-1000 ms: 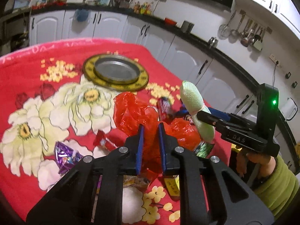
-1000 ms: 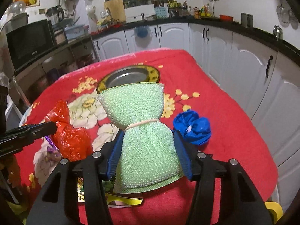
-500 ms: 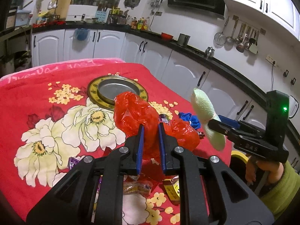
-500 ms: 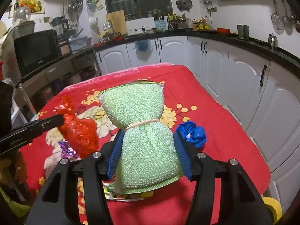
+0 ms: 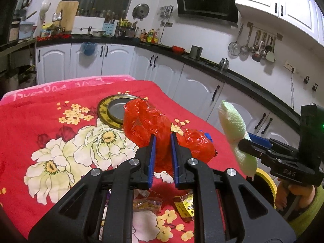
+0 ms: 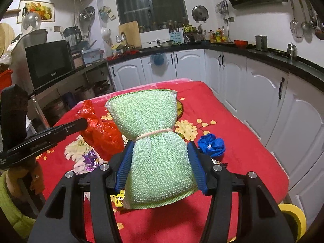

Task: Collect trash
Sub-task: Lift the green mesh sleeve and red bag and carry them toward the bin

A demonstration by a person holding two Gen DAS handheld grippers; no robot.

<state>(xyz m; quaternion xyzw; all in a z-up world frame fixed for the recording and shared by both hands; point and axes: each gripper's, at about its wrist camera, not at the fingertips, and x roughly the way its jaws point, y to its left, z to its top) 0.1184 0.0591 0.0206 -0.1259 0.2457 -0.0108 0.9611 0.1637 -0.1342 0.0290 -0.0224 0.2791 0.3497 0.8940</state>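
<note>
Right wrist: green sponge [image 6: 158, 151] between claw [image 6: 160, 162] pads.

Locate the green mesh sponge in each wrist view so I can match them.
Left wrist: green mesh sponge at right, edge-on, clamped in the right gripper.
Right wrist: sponge centre frame, face-on, between the blue pads.
Shared landmark: the red plastic bag, held in the left gripper.
</note>
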